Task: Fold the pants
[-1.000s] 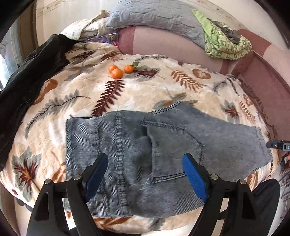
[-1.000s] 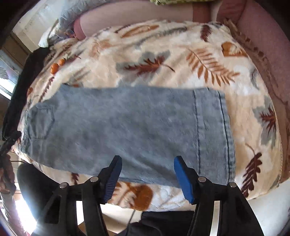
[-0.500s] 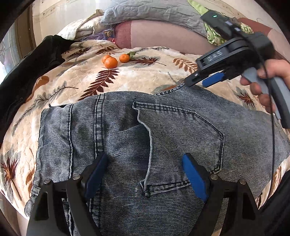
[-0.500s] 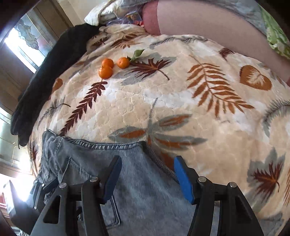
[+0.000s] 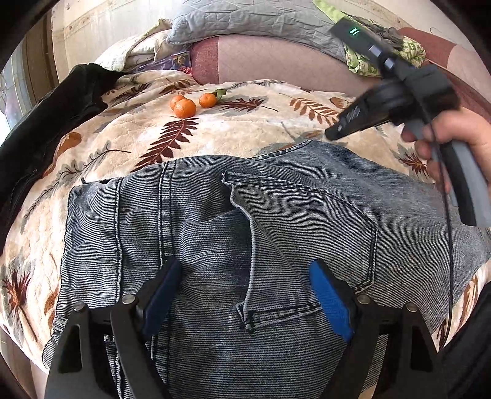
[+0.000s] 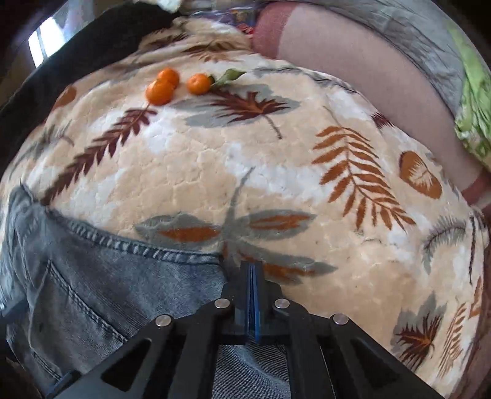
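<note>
Grey-blue denim pants lie folded across the leaf-print blanket, back pocket up. My left gripper hovers open just over the near part of the pants, its blue pads either side of the pocket seam and nothing pinched. A hand holds my right gripper at the far edge of the pants. In the right wrist view the right gripper has its blue pads pressed together on the corner of the denim edge; the pinched cloth is hidden behind the fingers.
Three tangerines sit on the blanket beyond the pants. A black jacket lies along the left side. A pink bolster, a grey pillow and a green cloth line the far end.
The right gripper swung from the leg end to the far edge of the pants, then shut there. The left gripper came down closer to the denim and has since held still.
</note>
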The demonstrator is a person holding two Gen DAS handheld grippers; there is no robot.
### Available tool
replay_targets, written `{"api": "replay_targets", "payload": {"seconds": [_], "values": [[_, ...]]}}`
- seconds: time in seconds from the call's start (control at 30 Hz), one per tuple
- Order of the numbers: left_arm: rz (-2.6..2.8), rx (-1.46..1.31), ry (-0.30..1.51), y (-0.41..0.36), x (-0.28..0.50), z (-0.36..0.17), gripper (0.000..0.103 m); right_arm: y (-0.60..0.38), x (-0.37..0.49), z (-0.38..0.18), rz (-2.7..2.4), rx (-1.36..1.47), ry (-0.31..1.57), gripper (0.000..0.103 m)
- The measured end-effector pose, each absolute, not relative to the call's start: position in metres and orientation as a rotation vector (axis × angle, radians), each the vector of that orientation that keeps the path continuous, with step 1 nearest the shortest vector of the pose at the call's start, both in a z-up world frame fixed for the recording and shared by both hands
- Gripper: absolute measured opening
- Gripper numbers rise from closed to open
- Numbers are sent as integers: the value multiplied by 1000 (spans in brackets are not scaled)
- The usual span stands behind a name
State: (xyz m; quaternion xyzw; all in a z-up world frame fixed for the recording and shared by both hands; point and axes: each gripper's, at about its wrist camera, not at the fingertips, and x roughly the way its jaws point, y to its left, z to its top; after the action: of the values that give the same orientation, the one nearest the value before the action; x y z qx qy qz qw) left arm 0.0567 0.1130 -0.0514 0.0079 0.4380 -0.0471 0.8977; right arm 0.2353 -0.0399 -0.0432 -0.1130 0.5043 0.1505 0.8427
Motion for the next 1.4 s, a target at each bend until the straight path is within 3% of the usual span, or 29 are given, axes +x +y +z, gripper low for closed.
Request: {"api": "replay_targets", "payload": {"seconds": [0.1,0.13,0.17,0.2,0.33,0.4,0.47,0.5,0.57,0.73,0.8,1.0,1.03,1.1,1.13,1.2,1.3,1.4], "values": [[-89,22,907,113,57,-51,85,-53,224,-20,382,-97,1043,11],[-85,26,907,112,57,-52,86,-51,220,-18,412,-97,1062,37],[-83,29,907,112,57,-52,86,-46,217,-20,421,-114,1080,75],[-82,32,907,111,56,-52,86,-43,212,-22,419,-141,1066,84],[-80,34,904,110,56,-52,86,-28,219,-43,418,-222,1073,82],[-78,38,902,110,56,-53,86,-20,228,-53,434,-230,1100,76],[-75,44,900,108,56,-53,86,-12,237,-65,456,-253,1142,54],[-75,47,901,108,56,-53,86,-9,239,-69,480,-254,1171,18],[-75,50,898,108,56,-54,86,3,228,-63,463,-382,1114,6],[-67,60,899,106,58,-54,87,10,221,-70,331,-526,1000,5],[-68,65,894,105,57,-55,88,5,220,-66,216,-560,901,7],[-60,64,886,105,56,-55,88,-64,202,-28,263,-158,978,12],[-55,64,884,104,56,-55,88,-72,195,-27,301,-109,1003,22],[-48,64,881,104,56,-55,88,-86,185,-40,351,-24,1067,55],[-46,64,878,103,56,-55,88,-92,186,-55,320,-25,1106,79],[-45,56,874,104,55,-54,88,-110,191,-81,195,-40,1167,81],[-65,-6,837,114,47,-42,88,-127,169,-52,218,127,1091,80],[19,-75,725,138,30,-14,88,-129,137,-28,279,112,1013,81]]}}
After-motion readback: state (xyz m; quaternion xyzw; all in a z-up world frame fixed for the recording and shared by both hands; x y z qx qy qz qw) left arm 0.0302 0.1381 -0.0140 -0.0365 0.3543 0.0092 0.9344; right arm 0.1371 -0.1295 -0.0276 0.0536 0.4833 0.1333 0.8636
